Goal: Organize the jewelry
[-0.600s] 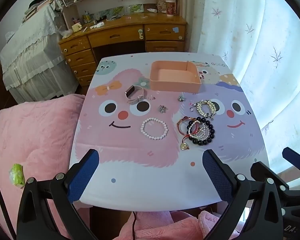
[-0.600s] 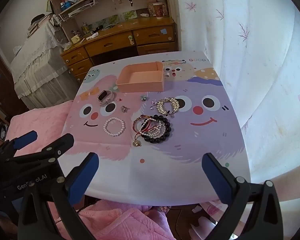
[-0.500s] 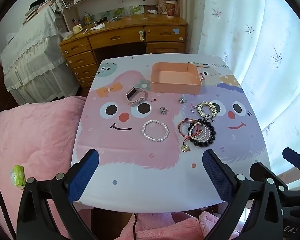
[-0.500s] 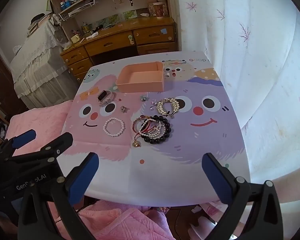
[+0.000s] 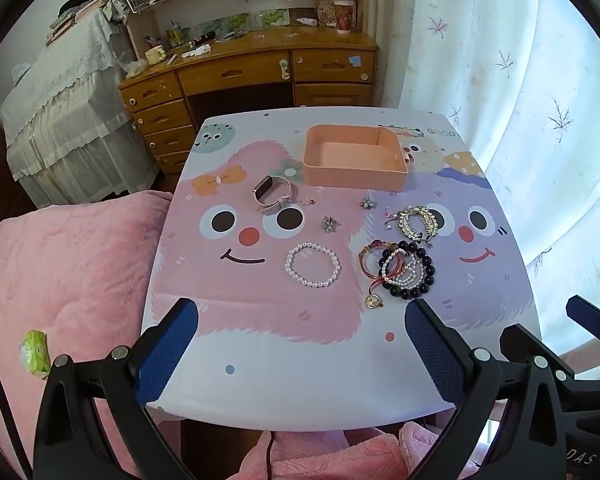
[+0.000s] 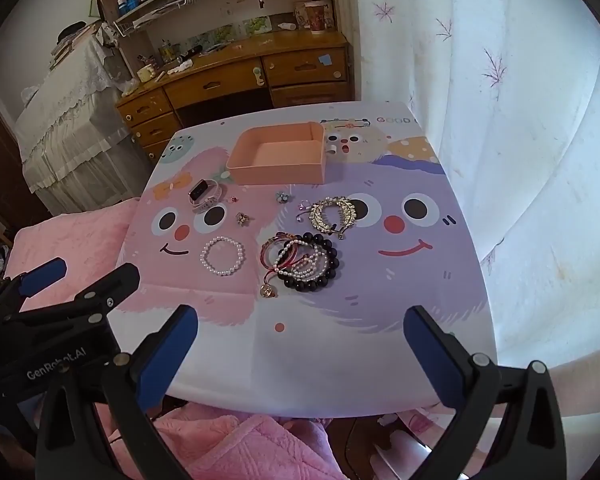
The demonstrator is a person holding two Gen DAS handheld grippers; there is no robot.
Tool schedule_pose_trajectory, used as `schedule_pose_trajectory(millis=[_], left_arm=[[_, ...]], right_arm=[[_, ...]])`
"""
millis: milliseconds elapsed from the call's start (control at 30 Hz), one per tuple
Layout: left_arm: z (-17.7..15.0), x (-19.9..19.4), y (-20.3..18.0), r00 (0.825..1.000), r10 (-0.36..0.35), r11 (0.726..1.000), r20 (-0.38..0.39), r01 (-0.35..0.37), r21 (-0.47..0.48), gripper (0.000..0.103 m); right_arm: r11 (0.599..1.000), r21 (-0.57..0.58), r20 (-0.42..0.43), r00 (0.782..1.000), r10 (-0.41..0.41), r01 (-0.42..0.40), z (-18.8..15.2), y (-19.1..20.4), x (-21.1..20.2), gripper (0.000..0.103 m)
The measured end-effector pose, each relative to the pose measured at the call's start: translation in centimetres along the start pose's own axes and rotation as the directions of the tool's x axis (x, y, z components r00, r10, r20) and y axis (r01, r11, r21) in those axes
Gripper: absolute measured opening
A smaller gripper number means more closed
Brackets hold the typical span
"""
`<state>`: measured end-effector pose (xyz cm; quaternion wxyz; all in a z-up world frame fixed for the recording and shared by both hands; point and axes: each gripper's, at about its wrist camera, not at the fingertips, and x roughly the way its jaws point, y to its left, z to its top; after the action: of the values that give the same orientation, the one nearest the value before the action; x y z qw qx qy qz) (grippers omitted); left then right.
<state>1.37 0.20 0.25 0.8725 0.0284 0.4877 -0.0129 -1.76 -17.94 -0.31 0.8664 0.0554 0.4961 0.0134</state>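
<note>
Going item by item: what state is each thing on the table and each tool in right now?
Pink box: open-topped, empty.
Pearl bracelet: flat, alone.
Watch: on its side, strap looped.
Dark bead bracelet: piled with red cords and pearl strands.
Gold leaf bracelet: loose beside the pile.
Left tool: open, empty.
Right tool: open, empty.
</note>
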Motion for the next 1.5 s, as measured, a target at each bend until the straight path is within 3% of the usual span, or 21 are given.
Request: schedule_pose_trajectory(millis=[1500], left_arm=[[-0.1, 0.2, 0.5, 1.000, -0.004, 1.000, -0.006, 0.004, -0.001, 0.102]], right_arm=[[1.000, 0.002, -0.013, 1.000, -0.009, 0.009, 0.2, 0.1, 0.4, 0.103]])
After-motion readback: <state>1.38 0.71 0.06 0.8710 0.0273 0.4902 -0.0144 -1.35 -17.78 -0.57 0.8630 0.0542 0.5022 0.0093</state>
